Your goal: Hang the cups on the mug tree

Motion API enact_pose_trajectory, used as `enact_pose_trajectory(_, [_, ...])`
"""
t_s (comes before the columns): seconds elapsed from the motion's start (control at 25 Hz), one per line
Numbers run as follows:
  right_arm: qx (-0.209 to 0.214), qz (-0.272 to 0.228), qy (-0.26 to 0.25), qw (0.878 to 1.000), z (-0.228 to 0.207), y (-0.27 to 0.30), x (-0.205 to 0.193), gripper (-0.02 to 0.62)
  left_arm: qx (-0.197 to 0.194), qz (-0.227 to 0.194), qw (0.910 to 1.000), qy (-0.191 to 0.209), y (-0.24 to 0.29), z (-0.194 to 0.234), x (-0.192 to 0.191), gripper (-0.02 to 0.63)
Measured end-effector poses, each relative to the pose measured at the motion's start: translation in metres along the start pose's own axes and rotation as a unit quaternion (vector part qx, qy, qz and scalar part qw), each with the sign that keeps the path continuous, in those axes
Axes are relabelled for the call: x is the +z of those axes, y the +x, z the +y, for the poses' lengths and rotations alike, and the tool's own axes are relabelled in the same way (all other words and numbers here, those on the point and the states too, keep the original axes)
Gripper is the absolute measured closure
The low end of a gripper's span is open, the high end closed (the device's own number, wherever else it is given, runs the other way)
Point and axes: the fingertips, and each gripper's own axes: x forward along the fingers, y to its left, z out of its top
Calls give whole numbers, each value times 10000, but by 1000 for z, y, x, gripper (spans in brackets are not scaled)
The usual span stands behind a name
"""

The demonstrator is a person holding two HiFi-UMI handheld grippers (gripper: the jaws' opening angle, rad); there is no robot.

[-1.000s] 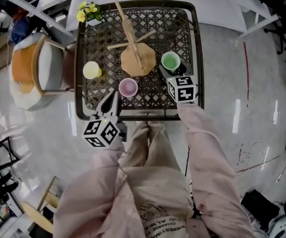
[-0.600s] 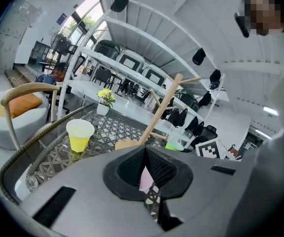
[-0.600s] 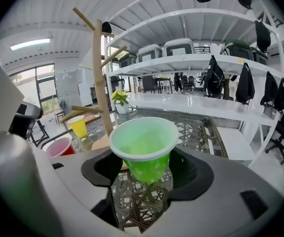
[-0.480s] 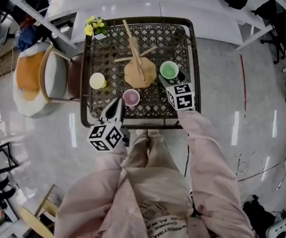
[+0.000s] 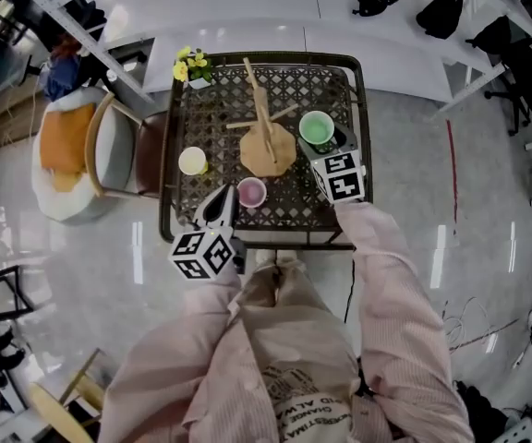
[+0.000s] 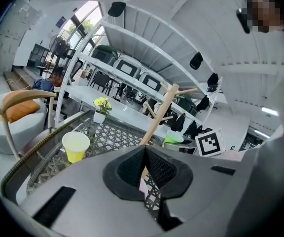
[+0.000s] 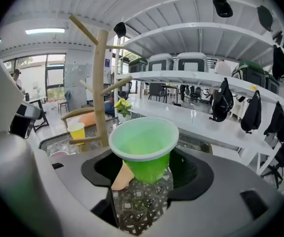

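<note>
A dark lattice table (image 5: 175,169) carries everything, and a chair (image 5: 109,150) with an orange cushion stands at its left side. The wooden mug tree (image 5: 267,146) rises from the table's middle. The left gripper (image 5: 226,196) hovers at the near edge with its fingers pressed together on nothing, pointing toward the pink cup (image 5: 251,193). The right gripper (image 5: 332,148) has its fingers spread wide on either side of the green cup (image 5: 317,129), which stands upright just right of the tree's base. The yellow cup (image 5: 192,161) stands left of the tree. A small pot of yellow flowers (image 5: 192,65) sits at the far left corner.
</note>
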Motion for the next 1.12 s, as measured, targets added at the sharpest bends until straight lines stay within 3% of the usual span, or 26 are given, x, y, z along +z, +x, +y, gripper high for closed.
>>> enact_pose_trajectory(0.4, [-1,-55,-883,9961,2,0,45,304,14,-212,9998,22,-4,2,21,607])
enact_pose_trajectory(0.76, [-92,33,-1792,9838,8,0,68,304,12,-326,9995,52,-6,4,32,607])
enact_pose_trajectory(0.96, [-159,169,-2425,9699,9,-1,73,304,9,-390,9992,67,-8,4,40,607])
enact_pose_trajectory(1.12, [-223,264,-3114,9497,12,-1,78,304,4,-433,9990,74,-8,5,43,607])
